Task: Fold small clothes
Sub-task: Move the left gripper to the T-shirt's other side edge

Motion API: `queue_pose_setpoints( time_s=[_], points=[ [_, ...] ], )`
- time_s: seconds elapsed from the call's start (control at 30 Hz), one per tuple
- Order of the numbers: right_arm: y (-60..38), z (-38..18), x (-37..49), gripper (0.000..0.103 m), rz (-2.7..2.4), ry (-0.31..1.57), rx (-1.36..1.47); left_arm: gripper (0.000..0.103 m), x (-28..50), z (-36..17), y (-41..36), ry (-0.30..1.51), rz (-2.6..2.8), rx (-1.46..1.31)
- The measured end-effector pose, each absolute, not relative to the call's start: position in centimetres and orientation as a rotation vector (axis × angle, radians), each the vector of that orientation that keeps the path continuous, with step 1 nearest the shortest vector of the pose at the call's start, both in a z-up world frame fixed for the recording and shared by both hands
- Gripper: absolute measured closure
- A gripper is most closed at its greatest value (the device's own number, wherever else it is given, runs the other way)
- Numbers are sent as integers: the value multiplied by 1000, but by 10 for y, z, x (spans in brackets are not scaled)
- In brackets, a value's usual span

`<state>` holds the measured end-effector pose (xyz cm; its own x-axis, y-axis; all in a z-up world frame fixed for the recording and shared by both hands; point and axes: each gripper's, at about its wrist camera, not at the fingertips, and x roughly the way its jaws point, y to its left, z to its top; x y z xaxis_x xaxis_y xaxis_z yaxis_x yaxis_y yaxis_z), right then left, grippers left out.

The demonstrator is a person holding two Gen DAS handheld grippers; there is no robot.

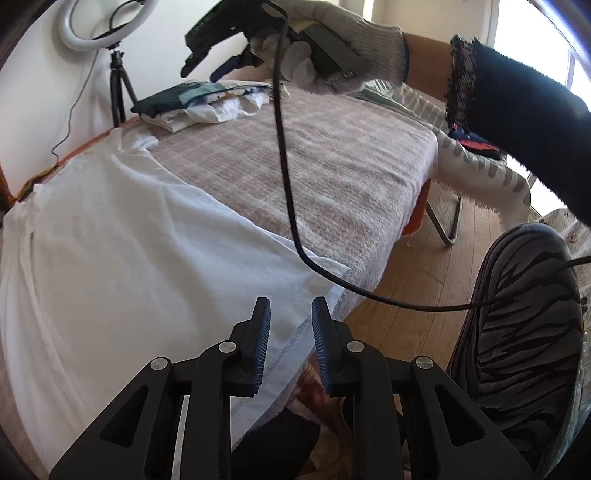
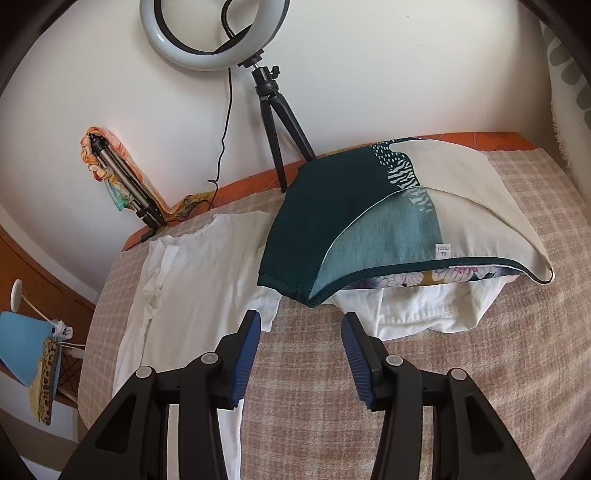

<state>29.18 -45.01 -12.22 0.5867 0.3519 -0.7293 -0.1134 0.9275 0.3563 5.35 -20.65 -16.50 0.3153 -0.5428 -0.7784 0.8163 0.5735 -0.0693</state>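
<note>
Pinkish checked blanket (image 2: 480,369) covers the bed, which stands against a white wall with a ring light (image 2: 207,33) on its tripod behind. On the bed a white shirt (image 1: 110,240) lies spread flat, its long axis running from the near hem away toward the wall. Directly ahead of the left hand-held gripper (image 1: 290,339) and just below it lies the hem corner of that shirt, with the stitched edge passing between the parted, empty fingers; whether they touch the cloth I cannot tell. At the far end the right hand-held gripper (image 2: 301,354) hovers, also spread and holding nothing, with the shirt's sleeve just to its left and a stack of folded clothes (image 2: 388,221) straight ahead. Judging by this, the left is nearer the hem and the right nearer the sleeve, so a fold probably begins with the left pinching the hem corner.
</note>
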Motion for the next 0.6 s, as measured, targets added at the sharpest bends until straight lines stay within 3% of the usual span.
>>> queue_pose_setpoints(
  time_s=[0.07,0.13,0.37,0.47,0.6],
  points=[
    [-452,-123,293,54,280,907,290,78,50,-171,-217,851,-930,404],
    [-451,-125,296,54,288,911,285,58,48,-174,-225,848,-931,420],
    [-442,-129,303,54,310,930,245,58,45,-182,-242,784,-935,477],
    [-440,-130,305,54,317,930,244,62,46,-181,-244,763,-939,475],
    [-438,-136,311,54,319,936,248,84,49,-181,-244,757,-964,455]
  ],
)
